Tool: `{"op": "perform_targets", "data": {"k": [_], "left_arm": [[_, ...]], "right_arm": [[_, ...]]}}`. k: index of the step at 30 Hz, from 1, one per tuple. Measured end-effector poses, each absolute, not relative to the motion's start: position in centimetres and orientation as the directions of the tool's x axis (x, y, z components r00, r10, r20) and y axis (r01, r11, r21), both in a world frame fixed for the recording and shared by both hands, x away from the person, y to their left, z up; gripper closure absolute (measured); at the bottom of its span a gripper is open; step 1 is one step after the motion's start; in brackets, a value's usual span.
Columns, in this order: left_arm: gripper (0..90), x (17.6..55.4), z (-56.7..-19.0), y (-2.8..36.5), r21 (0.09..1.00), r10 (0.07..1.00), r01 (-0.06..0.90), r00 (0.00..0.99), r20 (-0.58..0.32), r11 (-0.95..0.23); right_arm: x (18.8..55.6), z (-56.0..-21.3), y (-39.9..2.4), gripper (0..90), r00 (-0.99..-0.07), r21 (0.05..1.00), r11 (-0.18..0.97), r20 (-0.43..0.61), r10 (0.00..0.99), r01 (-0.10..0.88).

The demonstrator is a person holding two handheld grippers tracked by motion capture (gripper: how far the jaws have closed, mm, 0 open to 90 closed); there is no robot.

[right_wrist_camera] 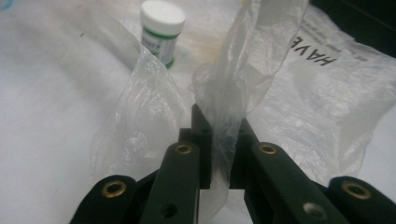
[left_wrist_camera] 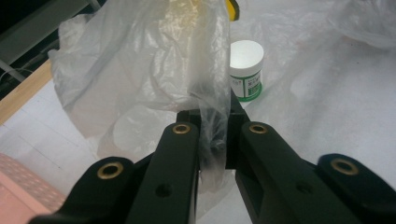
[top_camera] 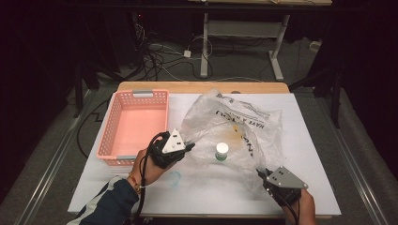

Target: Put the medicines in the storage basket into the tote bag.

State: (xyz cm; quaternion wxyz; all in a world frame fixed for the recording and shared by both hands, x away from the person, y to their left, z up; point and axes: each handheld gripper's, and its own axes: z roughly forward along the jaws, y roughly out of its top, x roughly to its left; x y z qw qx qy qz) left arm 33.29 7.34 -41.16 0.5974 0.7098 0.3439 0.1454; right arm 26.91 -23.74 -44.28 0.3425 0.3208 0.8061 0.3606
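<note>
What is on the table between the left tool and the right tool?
In the high view, a small white-capped jar stands between the left tool and right tool, inside the clear plastic bag both are pinching.

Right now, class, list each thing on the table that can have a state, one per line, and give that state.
Bag: clear plastic, crumpled, pinched at two edges.
Left claw: shut on bag.
Right claw: shut on bag.
Jar: upright, white lid on, standing at the bag.
Basket: pink, upright, empty.

Pink basket, white table, floor cables
</note>
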Motion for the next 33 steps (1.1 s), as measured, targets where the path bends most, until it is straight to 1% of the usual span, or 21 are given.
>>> {"op": "perform_targets", "data": {"k": [4,11,19,24,29,33], "left_arm": [[86.0,33.5,-41.0,7.0,0.952,0.666,0.304,0.717,-0.208,-0.030],[86.7,33.4,-38.9,6.7,0.973,0.670,0.217,0.712,-0.208,0.072],[86.8,32.0,-35.9,7.0,0.975,0.637,0.153,0.738,-0.221,0.161],[86.8,31.9,-34.3,7.2,0.974,0.640,0.125,0.736,-0.219,0.189],[86.7,32.8,-32.8,7.4,0.956,0.633,0.127,0.725,-0.272,0.265],[86.7,33.5,-32.5,6.8,0.943,0.637,0.106,0.713,-0.294,0.317]], "right_arm": [[28.2,-43.1,-24.4,88.1,-0.523,0.834,0.501,-0.326,0.787,0.234],[28.6,-40.0,-24.8,88.2,-0.473,0.893,0.427,-0.318,0.822,0.141],[28.1,-37.6,-24.3,88.2,-0.457,0.916,0.396,-0.326,0.828,0.064],[28.3,-35.7,-24.1,88.5,-0.431,0.927,0.373,-0.330,0.840,0.019],[29.0,-34.4,-24.4,88.6,-0.390,0.948,0.318,-0.300,0.871,-0.018],[29.7,-33.7,-24.3,88.6,-0.357,0.961,0.272,-0.274,0.893,-0.057]]}}
